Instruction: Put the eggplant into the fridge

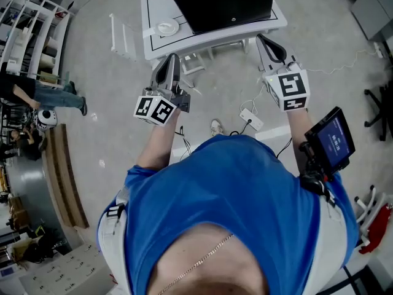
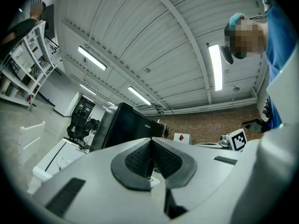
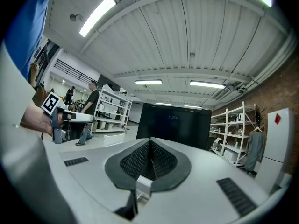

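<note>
No eggplant shows in any view. The black fridge [image 1: 221, 2] stands on a white table [image 1: 153, 45] ahead of me, with its door closed. My left gripper [image 1: 174, 59] is held before the table's near edge, shut, nothing between its pads. My right gripper [image 1: 265, 40] is level with it on the right, also shut and empty. In the left gripper view the closed pads [image 2: 140, 160] point towards the fridge [image 2: 122, 129]. From the right gripper view the fridge [image 3: 180, 125] stands straight ahead beyond the closed pads [image 3: 163, 161].
A white plate [image 1: 166, 27] lies on the table left of the fridge. A power strip [image 1: 252, 119] and cables lie on the floor by my feet. White shelving [image 1: 31, 29] stands at the far left, with people near it. Office chairs [image 1: 377, 100] are at the right.
</note>
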Demonstrator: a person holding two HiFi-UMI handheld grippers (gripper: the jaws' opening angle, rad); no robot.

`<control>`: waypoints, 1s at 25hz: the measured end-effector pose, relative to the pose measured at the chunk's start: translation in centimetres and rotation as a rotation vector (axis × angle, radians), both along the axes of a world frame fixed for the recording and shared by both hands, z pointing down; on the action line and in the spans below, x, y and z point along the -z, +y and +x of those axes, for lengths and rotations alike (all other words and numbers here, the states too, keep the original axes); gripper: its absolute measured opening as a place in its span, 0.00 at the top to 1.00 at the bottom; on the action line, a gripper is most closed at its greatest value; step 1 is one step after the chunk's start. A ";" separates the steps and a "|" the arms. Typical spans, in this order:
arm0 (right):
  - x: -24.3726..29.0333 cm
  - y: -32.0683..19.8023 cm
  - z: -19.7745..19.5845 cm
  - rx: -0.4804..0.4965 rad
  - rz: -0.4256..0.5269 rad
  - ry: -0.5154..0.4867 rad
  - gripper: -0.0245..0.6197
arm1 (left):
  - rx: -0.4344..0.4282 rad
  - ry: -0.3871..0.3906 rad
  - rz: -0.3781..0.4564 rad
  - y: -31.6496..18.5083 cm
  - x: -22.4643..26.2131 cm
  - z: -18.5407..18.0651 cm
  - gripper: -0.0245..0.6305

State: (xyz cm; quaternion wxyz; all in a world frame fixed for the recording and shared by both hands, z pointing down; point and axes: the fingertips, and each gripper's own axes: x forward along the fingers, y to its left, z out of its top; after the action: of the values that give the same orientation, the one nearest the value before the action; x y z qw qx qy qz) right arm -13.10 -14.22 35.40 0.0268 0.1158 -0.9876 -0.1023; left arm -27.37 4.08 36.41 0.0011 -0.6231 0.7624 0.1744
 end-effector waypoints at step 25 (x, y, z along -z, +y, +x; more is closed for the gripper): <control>0.2 0.6 -0.5 0.020 0.007 -0.008 0.96 | 0.006 -0.021 0.010 0.3 0.7 0.1 0.95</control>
State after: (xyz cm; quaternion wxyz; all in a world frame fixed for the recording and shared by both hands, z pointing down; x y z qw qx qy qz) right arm -13.61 -13.62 35.21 0.0212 0.1065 -0.9885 -0.1055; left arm -27.28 4.38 35.76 0.0128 -0.6228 0.7632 0.1717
